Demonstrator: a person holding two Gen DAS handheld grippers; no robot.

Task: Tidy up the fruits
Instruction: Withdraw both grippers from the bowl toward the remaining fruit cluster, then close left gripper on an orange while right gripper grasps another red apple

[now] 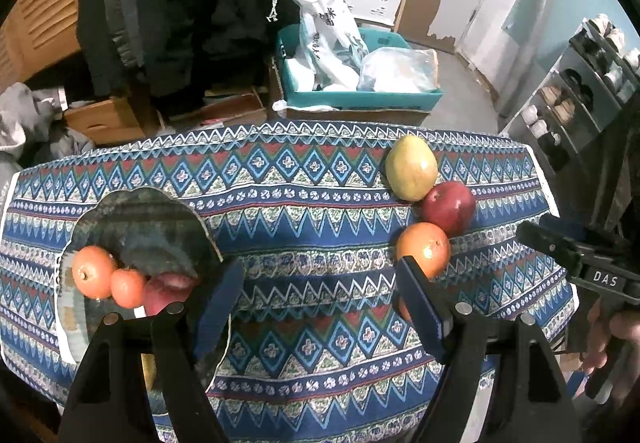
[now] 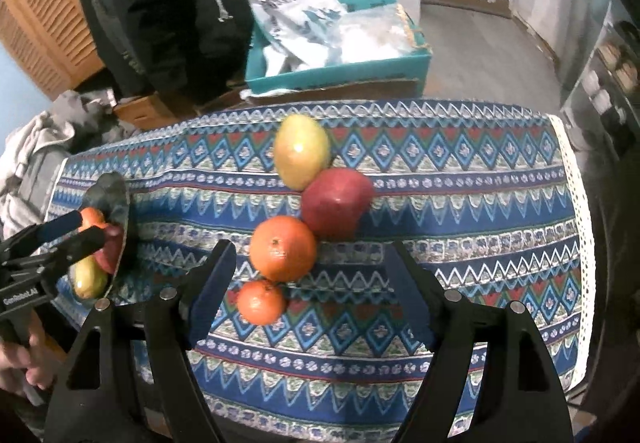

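Your right gripper (image 2: 308, 291) hangs released over the small orange (image 2: 261, 302), which touches the big orange (image 2: 283, 247) (apple (image 2: 337, 203) and mango (image 2: 302, 151) crowd behind). Close carelessly and you'll likely nudge neighbours rolling off the table (image 2: 460, 211). Your left gripper (image 1: 320, 299) is empty, spread beside the plate (image 1: 140, 227).

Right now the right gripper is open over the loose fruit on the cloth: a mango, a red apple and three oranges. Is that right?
Not quite: there are two oranges, not three. The right wrist view shows a large orange and a small orange beside the mango and red apple on the cloth. The right gripper is open above them.
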